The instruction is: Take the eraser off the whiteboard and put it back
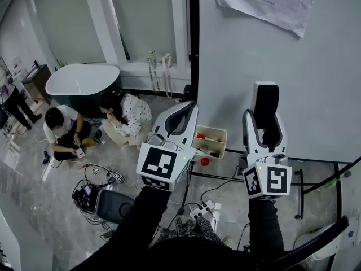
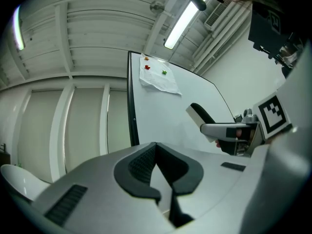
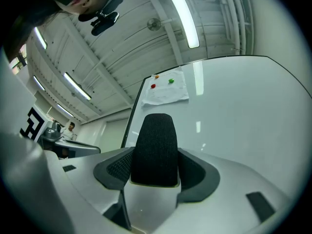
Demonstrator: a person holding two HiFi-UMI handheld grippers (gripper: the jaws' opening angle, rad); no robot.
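Observation:
The eraser (image 1: 265, 103), a white block with a black felt face, stands upright in front of the whiteboard (image 1: 316, 95). My right gripper (image 1: 264, 127) is shut on its lower part. In the right gripper view the eraser (image 3: 155, 147) fills the gap between the jaws of that gripper (image 3: 156, 165), felt side toward the camera. I cannot tell whether it touches the board. My left gripper (image 1: 188, 110) hangs to the left of the board's edge, shut with nothing in it. Its pads meet in the left gripper view (image 2: 157, 155), which also shows the eraser (image 2: 202, 115) held near the board.
A paper sheet (image 1: 265, 1) is pinned at the top of the whiteboard. A small tray (image 1: 210, 141) of markers hangs below the board's left edge. Two people (image 1: 65, 131) sit on the floor near a bathtub (image 1: 82, 83). Cables and a power strip (image 1: 200, 210) lie below.

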